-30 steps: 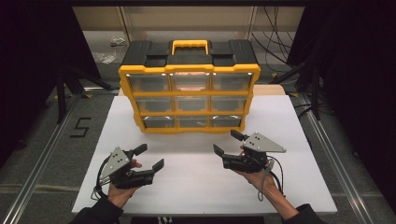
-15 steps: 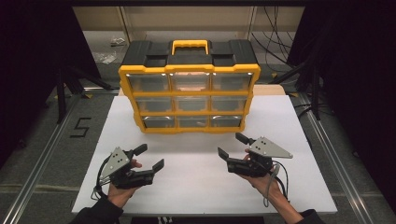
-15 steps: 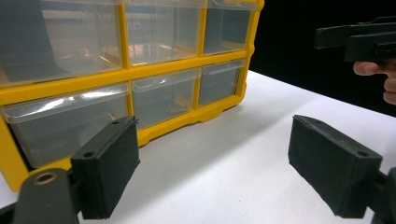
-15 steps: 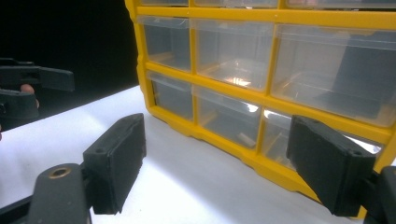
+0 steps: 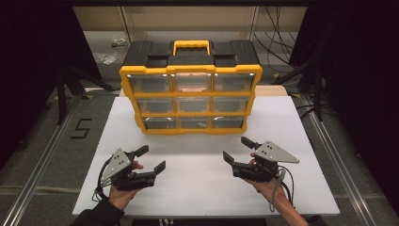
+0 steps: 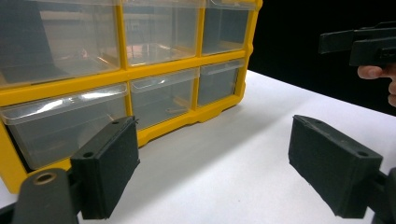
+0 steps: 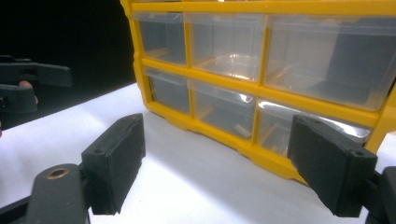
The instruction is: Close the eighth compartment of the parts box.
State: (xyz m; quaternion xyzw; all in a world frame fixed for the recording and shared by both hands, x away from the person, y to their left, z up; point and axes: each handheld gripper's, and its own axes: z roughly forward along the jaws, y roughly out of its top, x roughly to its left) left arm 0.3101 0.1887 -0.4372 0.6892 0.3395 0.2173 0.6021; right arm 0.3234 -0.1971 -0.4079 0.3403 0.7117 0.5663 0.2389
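Both grippers, left (image 5: 151,159) and right (image 5: 237,150), jaws wide apart, empty. Near yellow drawer organizer (image 5: 190,99) on white desk (image 5: 197,188), not touching.

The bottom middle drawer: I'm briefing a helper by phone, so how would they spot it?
On the white table stands a yellow organizer with nine clear drawers in three rows. Take the lowest row, centre: the bottom middle drawer. Unlike its neighbours, it holds a small pale piece.

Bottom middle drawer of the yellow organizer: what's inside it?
Through the clear front of the bottom middle drawer a small pale piece lies near its front edge. What it is cannot be told; glare and the yellow frame hide the rest.
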